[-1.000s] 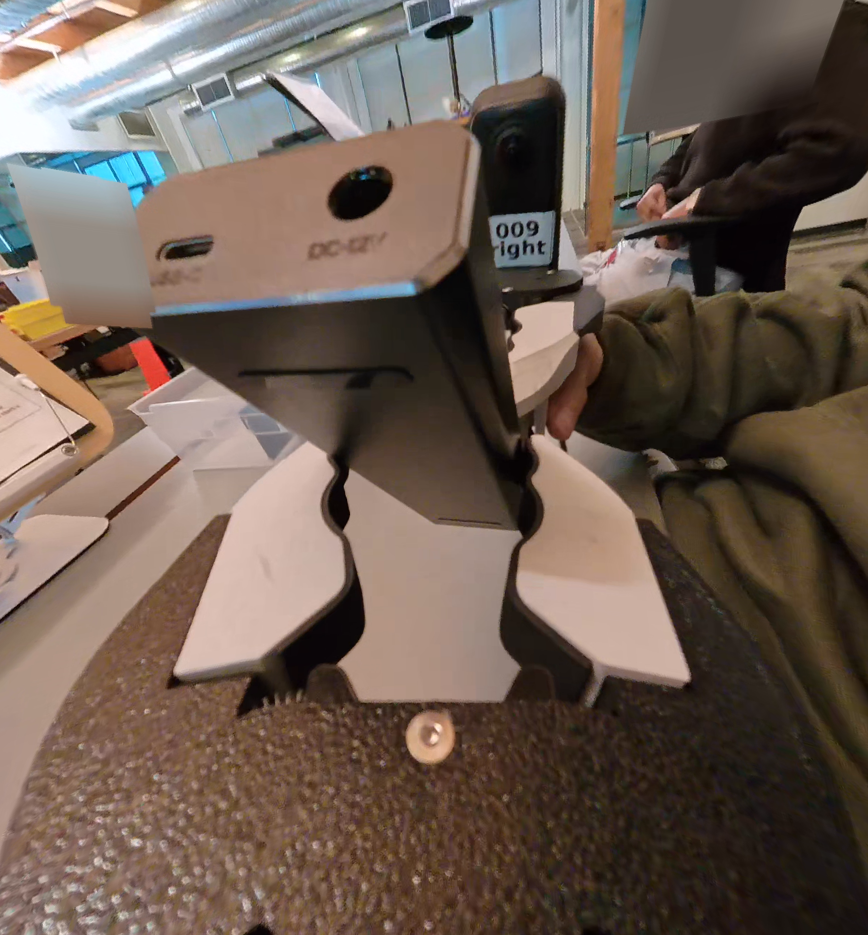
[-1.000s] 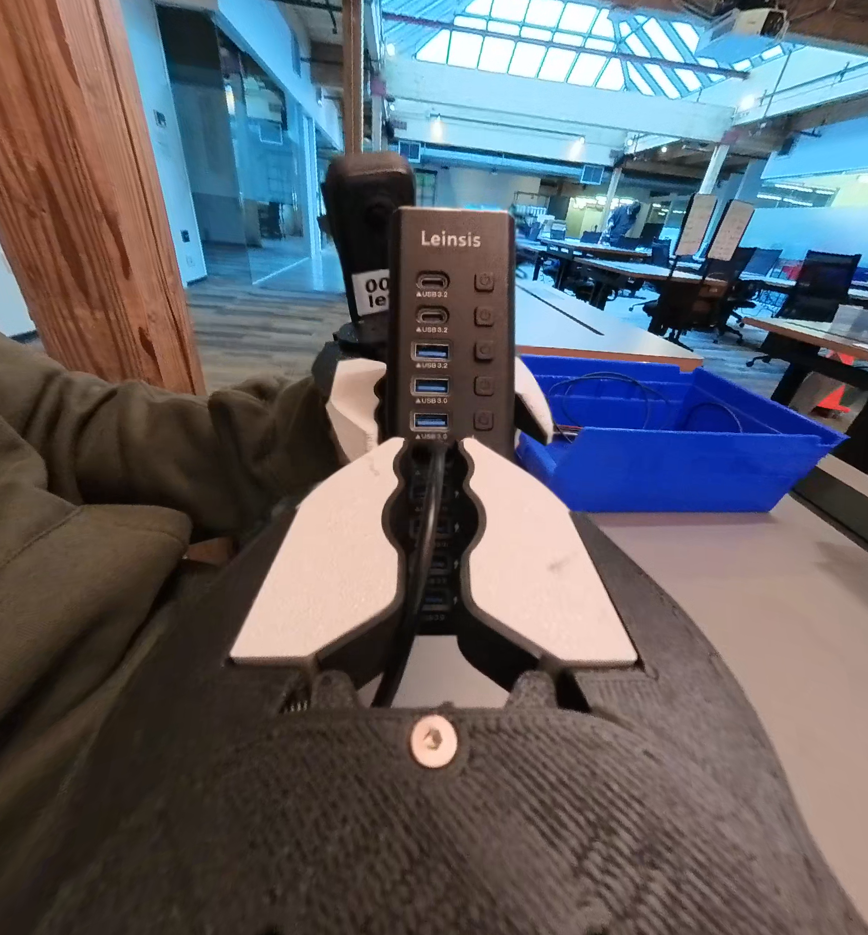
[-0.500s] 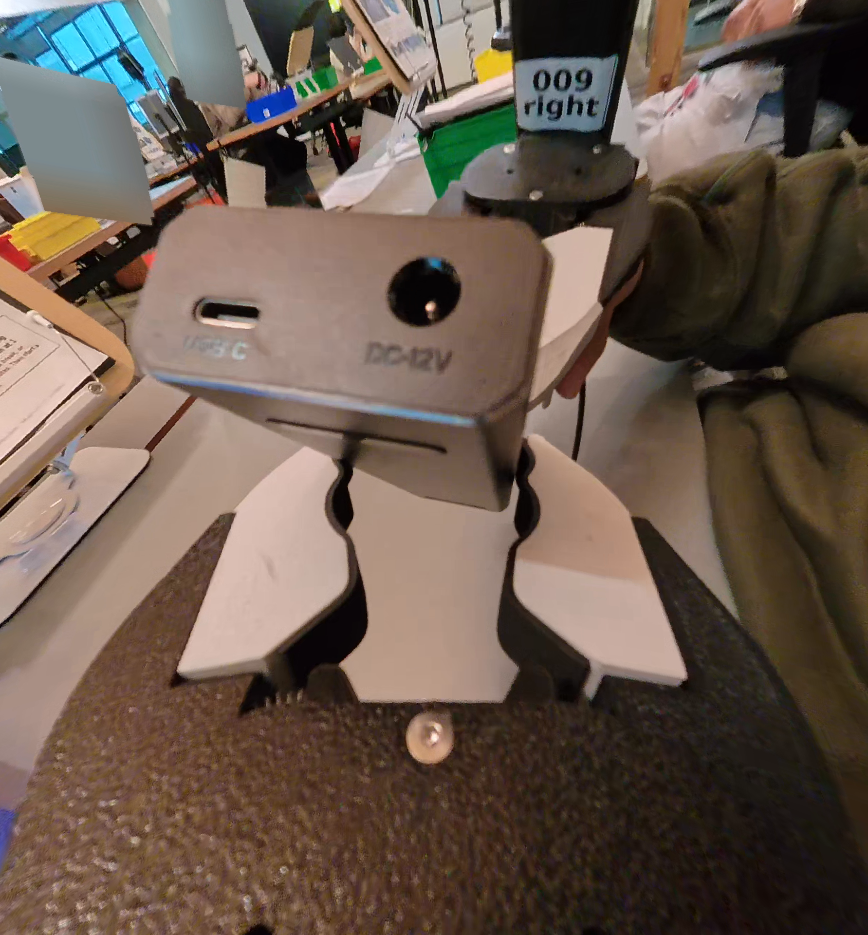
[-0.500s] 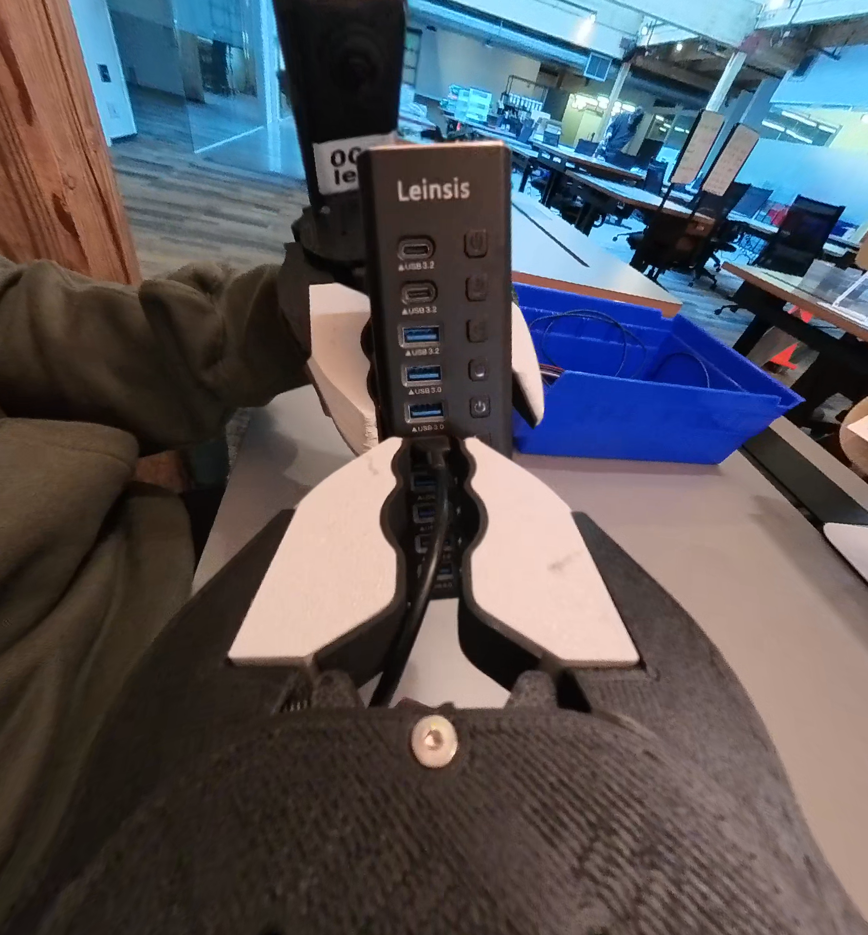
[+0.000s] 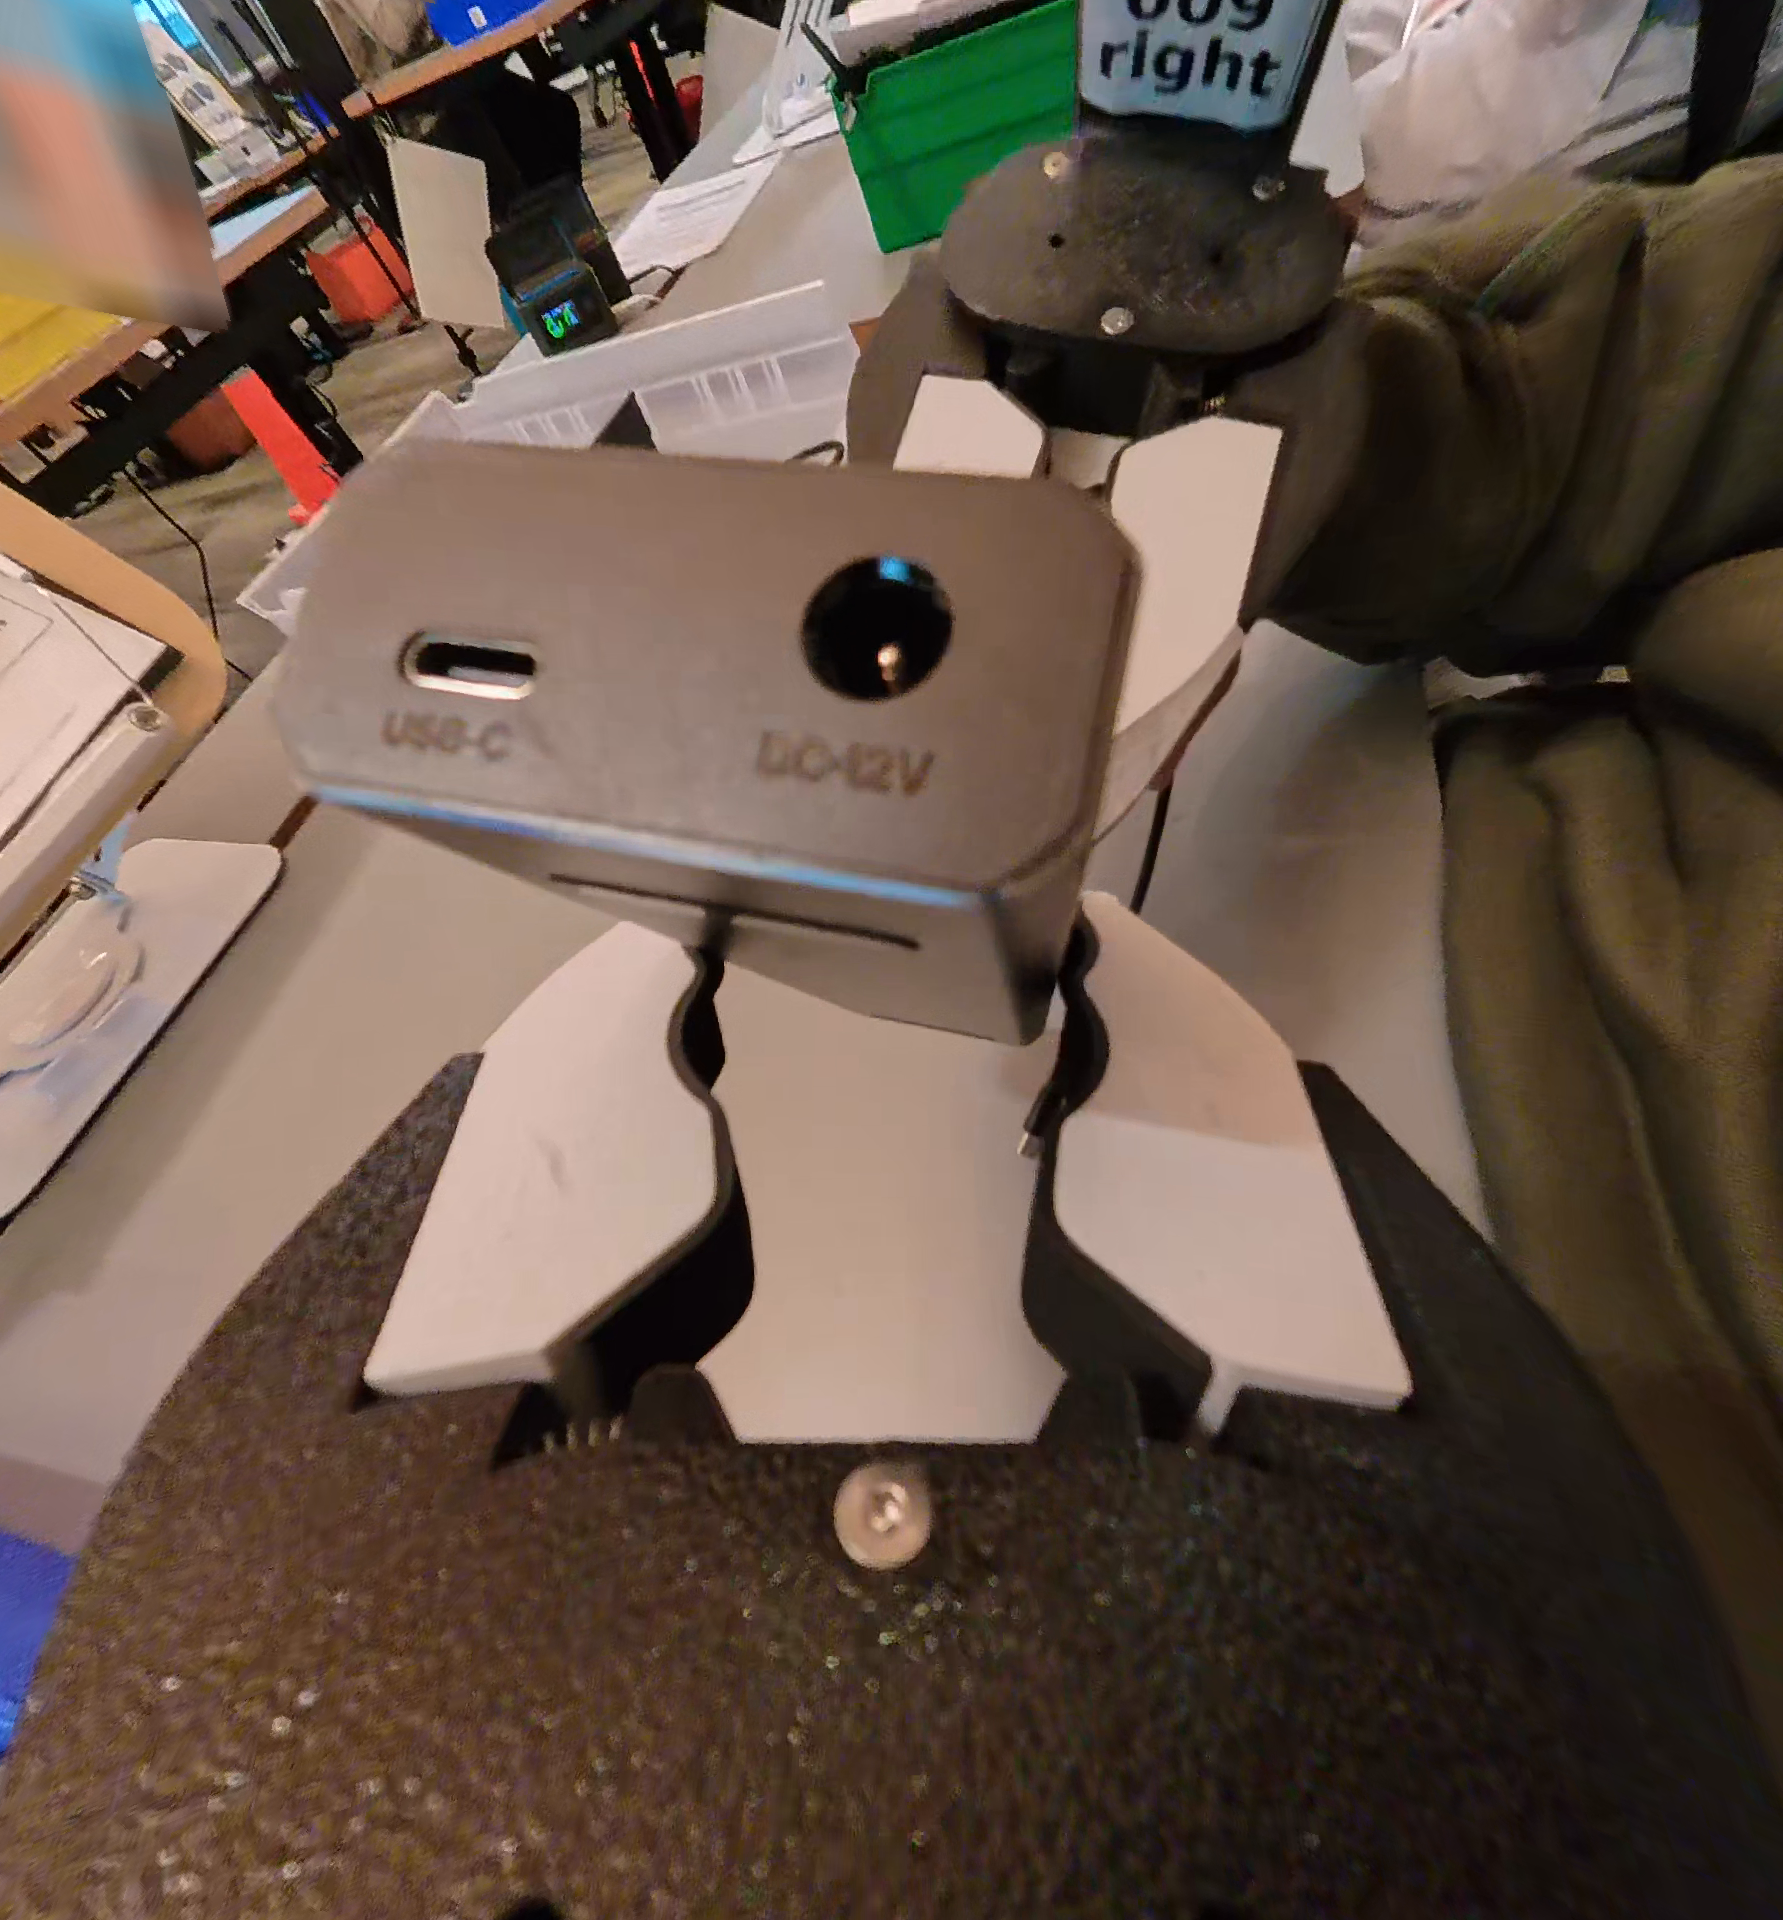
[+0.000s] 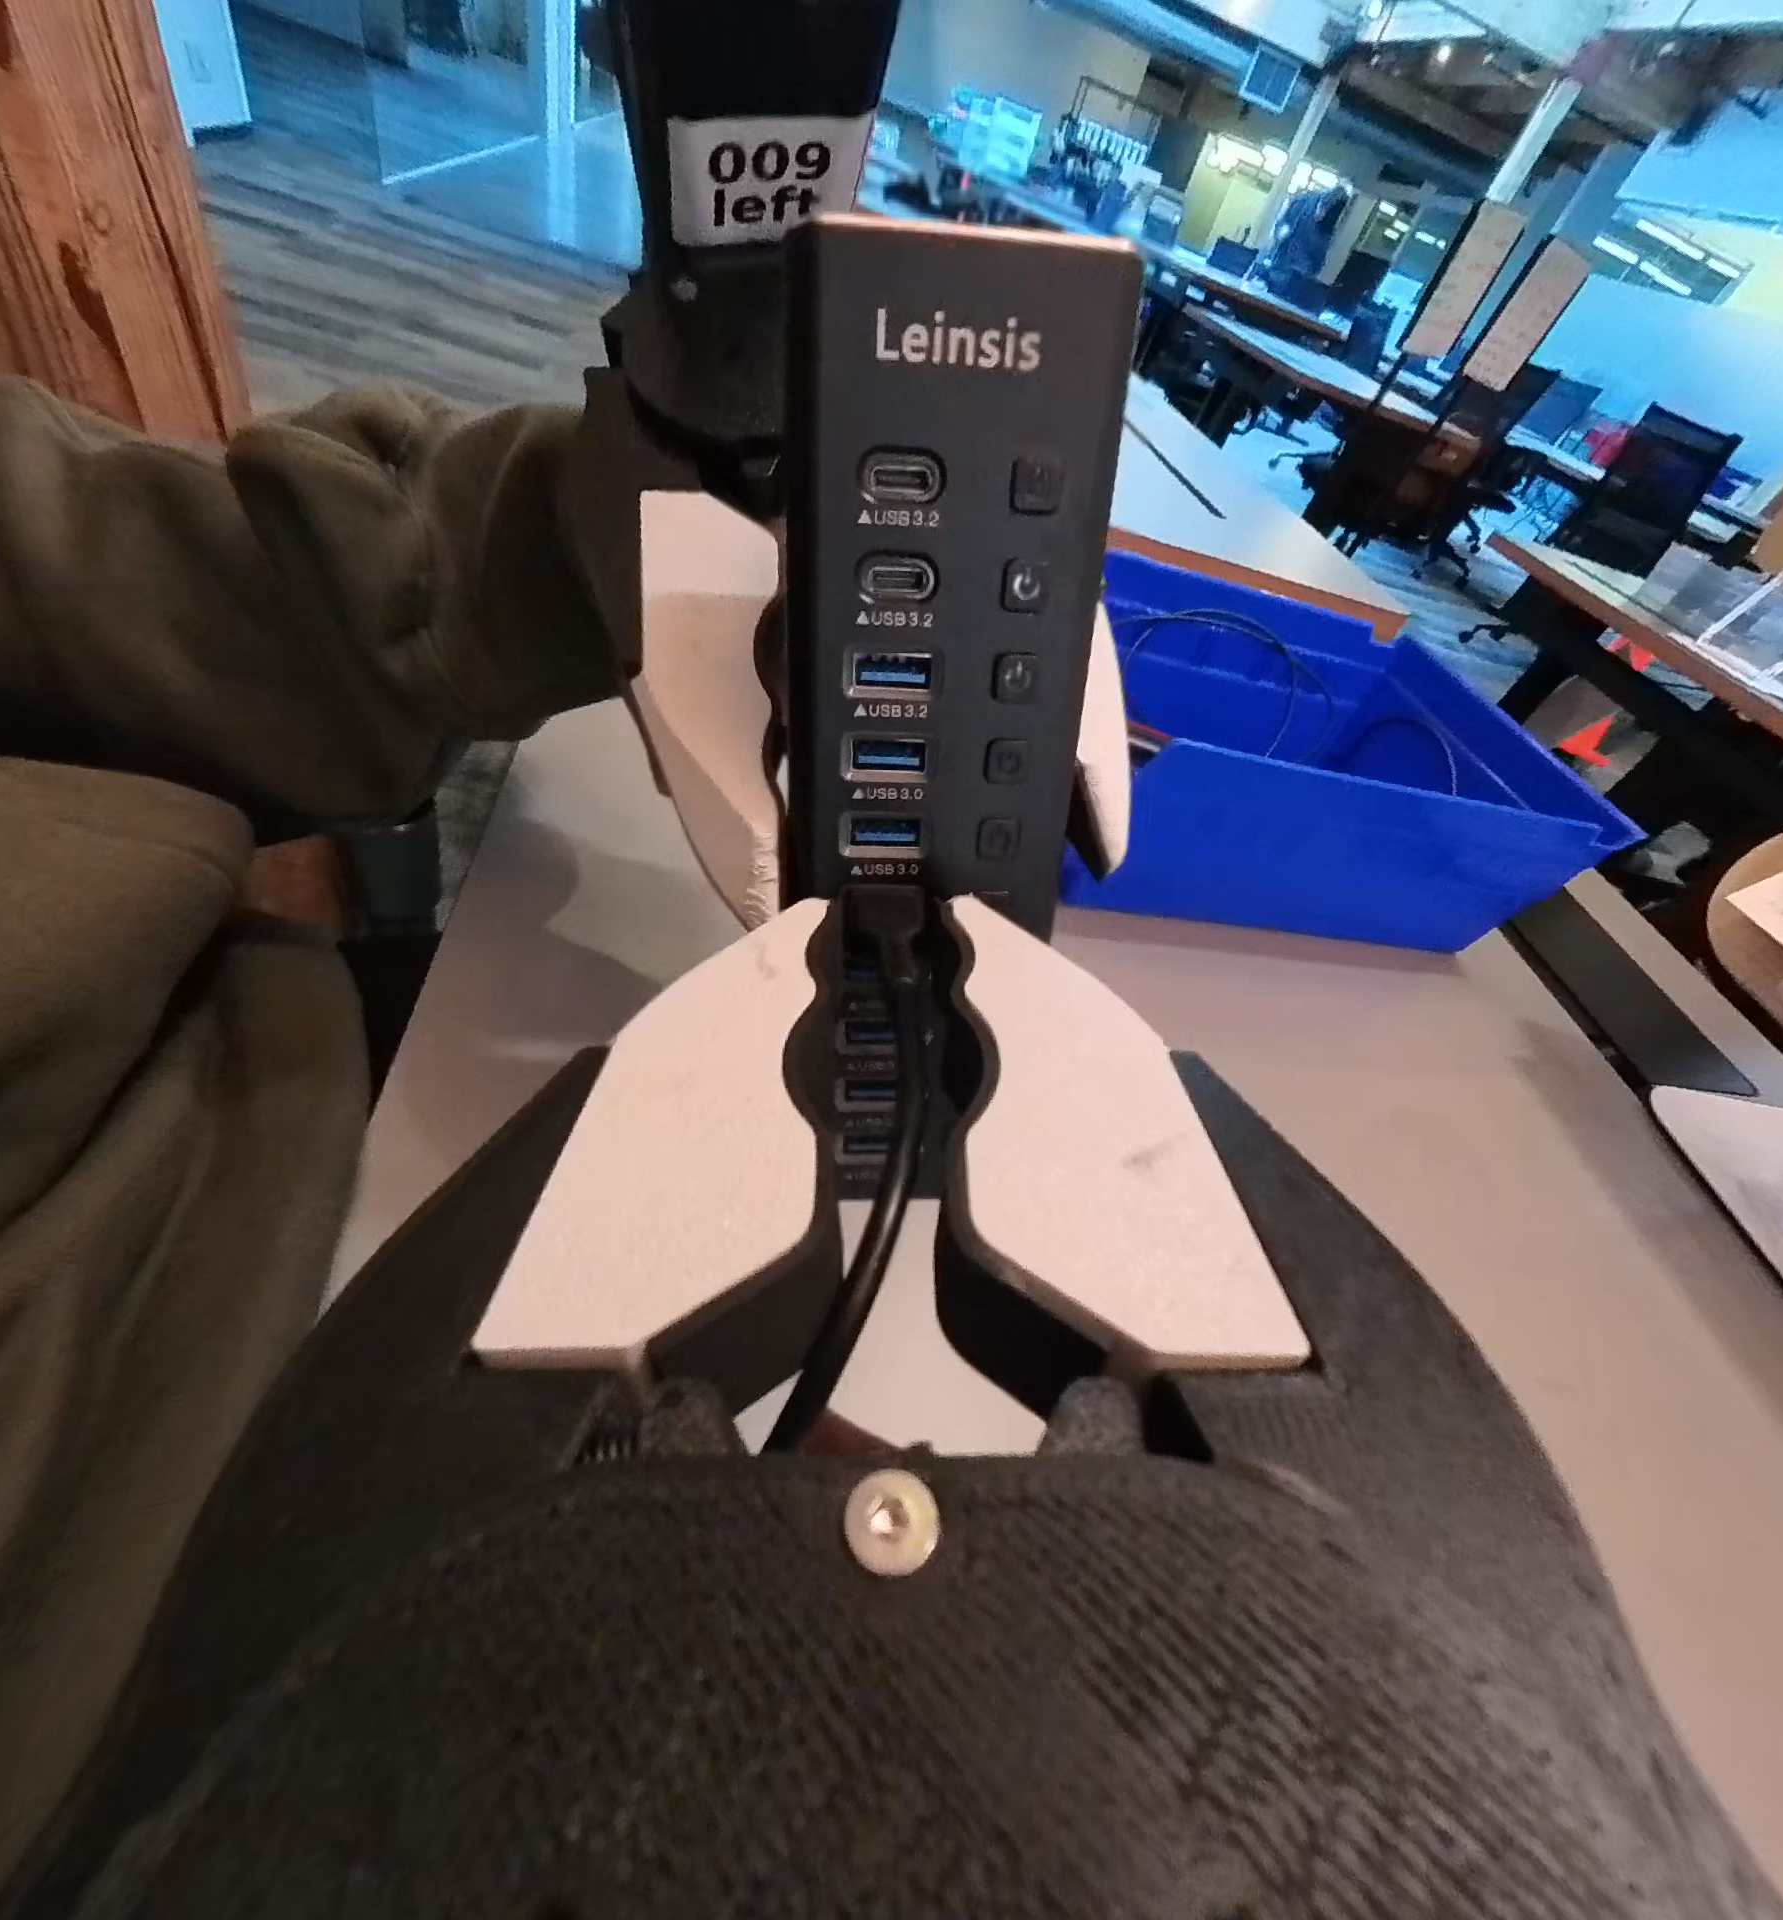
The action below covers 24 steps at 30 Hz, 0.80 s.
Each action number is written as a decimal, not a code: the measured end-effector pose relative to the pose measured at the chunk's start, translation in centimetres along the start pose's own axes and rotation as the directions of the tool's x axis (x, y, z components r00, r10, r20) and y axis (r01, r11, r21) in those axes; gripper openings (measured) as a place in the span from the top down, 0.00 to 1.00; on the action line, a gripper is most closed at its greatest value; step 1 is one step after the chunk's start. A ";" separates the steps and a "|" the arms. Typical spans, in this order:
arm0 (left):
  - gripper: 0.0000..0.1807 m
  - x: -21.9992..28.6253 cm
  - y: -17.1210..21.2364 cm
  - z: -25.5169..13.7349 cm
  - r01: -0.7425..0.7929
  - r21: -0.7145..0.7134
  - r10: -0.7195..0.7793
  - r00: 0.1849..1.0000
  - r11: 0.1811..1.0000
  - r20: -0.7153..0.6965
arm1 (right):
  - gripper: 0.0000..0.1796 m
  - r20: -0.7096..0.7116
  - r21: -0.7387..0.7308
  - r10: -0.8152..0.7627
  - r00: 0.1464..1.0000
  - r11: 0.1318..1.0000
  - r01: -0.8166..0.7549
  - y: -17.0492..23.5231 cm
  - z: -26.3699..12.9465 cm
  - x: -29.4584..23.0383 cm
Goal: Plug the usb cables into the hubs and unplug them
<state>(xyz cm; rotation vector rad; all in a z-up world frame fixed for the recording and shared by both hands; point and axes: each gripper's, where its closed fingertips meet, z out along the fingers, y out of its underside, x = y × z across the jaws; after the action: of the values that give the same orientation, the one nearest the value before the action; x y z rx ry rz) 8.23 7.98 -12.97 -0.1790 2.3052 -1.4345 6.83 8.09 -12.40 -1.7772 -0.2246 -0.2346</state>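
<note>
Above the grey counter (image 6: pixel 1386 1091), my left gripper (image 5: pixel 887 997) clamps the black hub (image 6: pixel 954 582) upright, long axis vertical, while my right gripper (image 6: pixel 882 935) pinches the USB cable (image 6: pixel 866 1247) plug seated in a port facing it, so unplugging means pulling straight back.

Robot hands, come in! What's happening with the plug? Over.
Left gripper shut on hub. Right gripper shut on cable plug, seated in a port. Nothing blocking.
</note>
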 end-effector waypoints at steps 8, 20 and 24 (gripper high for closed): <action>0.65 0.8 -3.8 -1.6 0.080 0.269 -0.058 0.994 0.960 -0.089 | 0.91 0.156 0.346 0.186 0.970 0.910 -0.230 -3.4 -0.5 -0.7; 0.65 1.4 -5.3 -2.0 0.214 0.396 -0.137 0.967 0.893 -0.215 | 0.91 0.197 0.419 0.205 0.959 0.867 -0.271 -5.1 -1.0 -0.9; 0.66 1.3 -5.0 -1.7 0.186 0.364 -0.124 0.975 0.913 -0.187 | 0.91 0.177 0.406 0.196 0.964 0.878 -0.253 -4.8 -1.0 -0.7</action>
<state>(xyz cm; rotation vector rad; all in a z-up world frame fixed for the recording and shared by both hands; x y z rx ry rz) 5.83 6.65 -8.24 -0.1375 2.1161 -2.0130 4.83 8.08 -7.90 -1.3655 -0.1463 0.0979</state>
